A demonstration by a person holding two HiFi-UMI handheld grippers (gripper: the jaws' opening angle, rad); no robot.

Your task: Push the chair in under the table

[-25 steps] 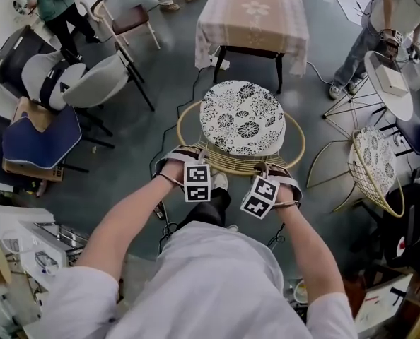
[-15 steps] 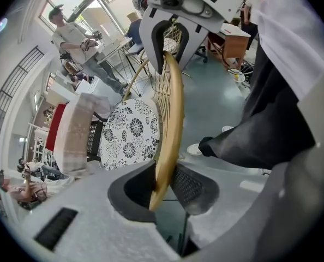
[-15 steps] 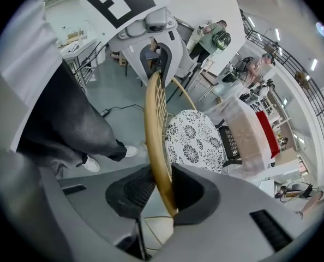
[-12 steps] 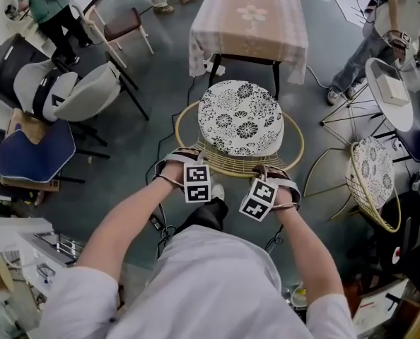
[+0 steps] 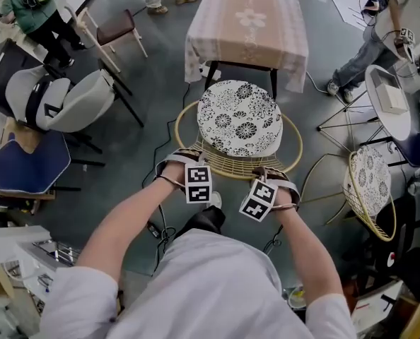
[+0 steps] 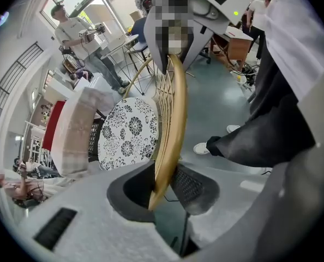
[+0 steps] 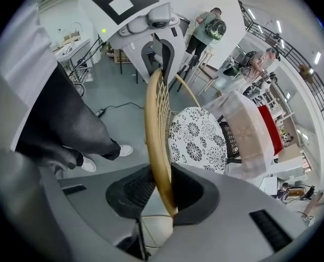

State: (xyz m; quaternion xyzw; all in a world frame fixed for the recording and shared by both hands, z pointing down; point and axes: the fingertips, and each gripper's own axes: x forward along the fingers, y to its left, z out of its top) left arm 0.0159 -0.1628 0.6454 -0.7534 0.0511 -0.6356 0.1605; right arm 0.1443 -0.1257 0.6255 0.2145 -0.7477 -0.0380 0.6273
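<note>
The chair has a black-and-white floral cushion (image 5: pixel 240 118) and a round rattan back rim (image 5: pixel 228 167). It stands just before the table with the pale checked cloth (image 5: pixel 249 20), its seat front close to the cloth's near edge. My left gripper (image 5: pixel 189 154) is shut on the left part of the rim, and my right gripper (image 5: pixel 270 169) on the right part. In the left gripper view the rim (image 6: pixel 170 124) runs down between the pads of my left gripper (image 6: pixel 162 187). The right gripper view shows the same rim (image 7: pixel 156 130) clamped in my right gripper (image 7: pixel 165 192).
A second rattan chair (image 5: pixel 371 182) stands at the right beside a small round white table (image 5: pixel 388 90). Grey shell chairs (image 5: pixel 83 97) and a blue cushion (image 5: pixel 30 157) crowd the left. People stand at the far corners. Cables (image 5: pixel 157 224) lie on the floor by my feet.
The chair, held by both grippers, has slid forward towards the table, and the gap between cushion and cloth has narrowed. The surroundings have shifted back past me.
</note>
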